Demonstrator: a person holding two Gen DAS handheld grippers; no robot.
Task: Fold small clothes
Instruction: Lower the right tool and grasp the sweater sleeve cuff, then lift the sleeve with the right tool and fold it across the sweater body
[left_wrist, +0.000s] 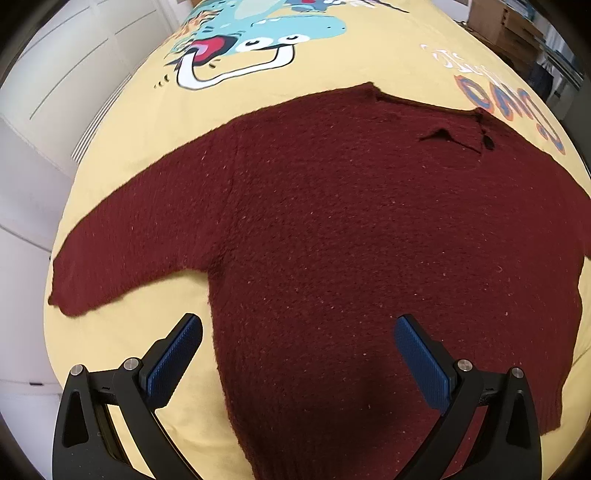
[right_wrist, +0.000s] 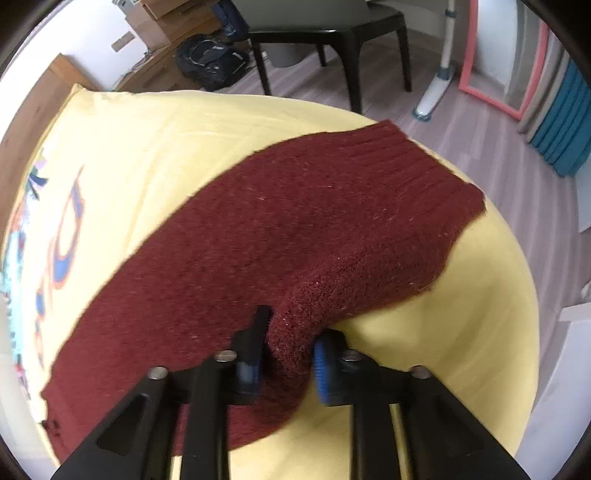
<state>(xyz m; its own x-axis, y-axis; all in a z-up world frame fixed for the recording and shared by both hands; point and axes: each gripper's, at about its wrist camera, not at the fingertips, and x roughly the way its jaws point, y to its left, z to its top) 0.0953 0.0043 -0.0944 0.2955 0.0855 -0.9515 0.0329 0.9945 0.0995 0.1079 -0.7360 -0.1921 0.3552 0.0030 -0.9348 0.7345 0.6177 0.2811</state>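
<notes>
So there's a dark red knit sweater (left_wrist: 332, 236) spread flat on a yellow bed cover (left_wrist: 369, 62) with a big cartoon print (left_wrist: 255, 40) on it; the print sits on the far side of the sweater from the left gripper (left_wrist: 298, 354), and there's some orange-and-blue lettering (left_wrist: 513, 107) off to the far right of it.

Left gripper is wide open and pointing steeply down; nothing between its blue pads (left_wrist: 173, 365); the left finger is over bare yellow cover just beside the sweater's side edge, the right finger is over the body of the sweater; can't tell if the tips actually touch the fabric. One sleeve (left_wrist: 125, 254) runs out to the left, ahead of the left finger, lying flat; the neckline (left_wrist: 436, 110) is at the far right from that gripper.

Right gripper (right_wrist: 289, 341) is a different story; it's pinched nearly closed on a raised fold of the sweater (right_wrist: 295, 229), and the knit bunches up between the two fingers into a ridge right at the tips; the blue pad on the right (right_wrist: 323, 365) is pressed into the wool. Ahead of this gripper the ribbed hem (right_wrist: 417, 170) stretches away up and to the right, close to the edge of the bed; the rest of the sweater trails off to the lower left. Picture's a bit blurry there. Beyond the bed, far ahead of the right gripper, there's a dark table (right_wrist: 332, 22), a black backpack (right_wrist: 210, 62) on the wood floor and a pink-framed mirror (right_wrist: 495, 70) leaning on the right.
</notes>
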